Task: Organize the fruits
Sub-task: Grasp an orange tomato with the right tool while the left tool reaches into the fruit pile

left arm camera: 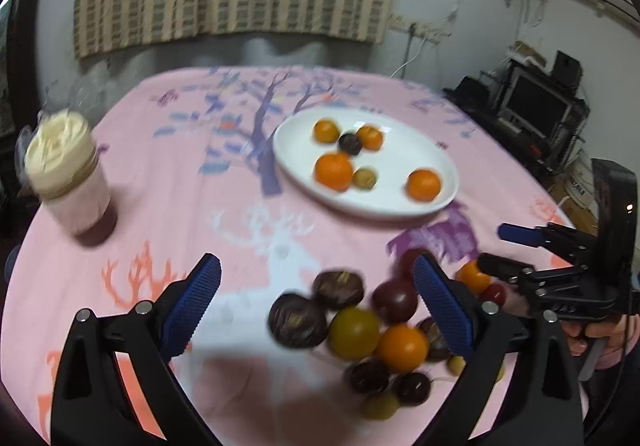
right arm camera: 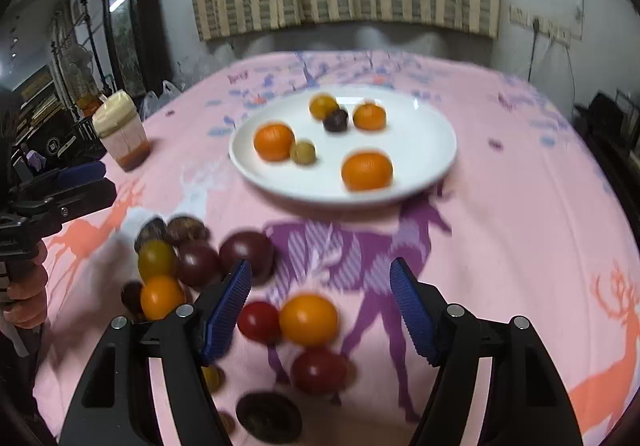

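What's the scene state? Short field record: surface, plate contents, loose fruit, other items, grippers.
surface: pink patterned tablecloth
plate: white plate, six fruits on it, four of them orange
loose fruit: pile of fruit on the cloth, short of the plate
other: jar, upright, far left
left gripper: open, empty, above the pile
right gripper: open, empty, orange fruit below it

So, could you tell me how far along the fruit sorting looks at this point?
Partly done. Six small fruits already sit on the white plate, among them four orange ones. Nothing is in hand: the left gripper and the right gripper are both open and empty, over the loose fruit. Left to do: the pile of loose fruit on the pink tablecloth, well over a dozen dark, orange, red and greenish pieces.
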Available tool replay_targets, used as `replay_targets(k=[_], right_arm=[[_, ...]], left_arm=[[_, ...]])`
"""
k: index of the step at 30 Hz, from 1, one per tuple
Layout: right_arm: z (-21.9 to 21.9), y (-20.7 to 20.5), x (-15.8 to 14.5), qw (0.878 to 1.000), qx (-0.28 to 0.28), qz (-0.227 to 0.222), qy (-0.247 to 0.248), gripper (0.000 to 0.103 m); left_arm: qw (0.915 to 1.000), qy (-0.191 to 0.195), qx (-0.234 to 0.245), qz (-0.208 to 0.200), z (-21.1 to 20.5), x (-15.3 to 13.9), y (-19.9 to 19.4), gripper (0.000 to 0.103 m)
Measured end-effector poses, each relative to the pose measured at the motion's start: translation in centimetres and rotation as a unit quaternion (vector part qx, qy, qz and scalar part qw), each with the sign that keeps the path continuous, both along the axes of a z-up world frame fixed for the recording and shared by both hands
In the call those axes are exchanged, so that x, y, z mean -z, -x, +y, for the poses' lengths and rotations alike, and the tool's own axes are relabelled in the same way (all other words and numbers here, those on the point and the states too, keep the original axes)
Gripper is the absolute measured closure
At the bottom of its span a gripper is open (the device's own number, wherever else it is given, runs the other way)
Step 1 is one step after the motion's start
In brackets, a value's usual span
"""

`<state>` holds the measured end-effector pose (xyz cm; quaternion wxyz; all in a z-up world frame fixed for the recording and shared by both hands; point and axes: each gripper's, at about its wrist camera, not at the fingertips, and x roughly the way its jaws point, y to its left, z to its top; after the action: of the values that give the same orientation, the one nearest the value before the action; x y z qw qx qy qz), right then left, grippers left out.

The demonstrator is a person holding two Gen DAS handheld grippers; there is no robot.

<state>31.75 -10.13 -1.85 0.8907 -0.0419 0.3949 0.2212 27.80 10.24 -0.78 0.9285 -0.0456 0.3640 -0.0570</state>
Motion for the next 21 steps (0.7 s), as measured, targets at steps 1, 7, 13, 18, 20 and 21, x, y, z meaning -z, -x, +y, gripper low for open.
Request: replay_targets(k=[1,7,13,18,20,21], right_arm=[[-0.3,0.1,0.4,1.0,-0.001,0.015,-0.007,0.031],[-0.5,0.6,1.6,0.999,-0.007,0.043,-0.002,0.05],[-0.4,0.4,2.3,0.998,-0.014,0.052,-0.011,0.055],[-0.6,-0.3,2.5,0.997,-0.016,0.062,-0.042,0.065],[-0.8,-0.2,2.5,0.997,-0.015,0.065,-0.047,0.065],[-1.0,-0.3,2.4,0.996,-0.012,0.067,-0.053,0.065]], left_arm=[[1.0,-0.003,-0.002,0.005,0.2,0.4,0.1,0.008],[0.9996,0.024,-0.011,0.006,1.2,0.3,0.4,0.008],[0.9993,0.035,-0.012,0.004,1.5,0.0,0.8,0.008],[0.9996,0.028,0.003,0.0,0.8,-0.2,1.2,0.008],[0.9995,0.029,0.014,0.006,0.5,-0.1,1.4,0.008],[0.999,0.031,0.03,0.011,0.2,0.0,1.5,0.008]])
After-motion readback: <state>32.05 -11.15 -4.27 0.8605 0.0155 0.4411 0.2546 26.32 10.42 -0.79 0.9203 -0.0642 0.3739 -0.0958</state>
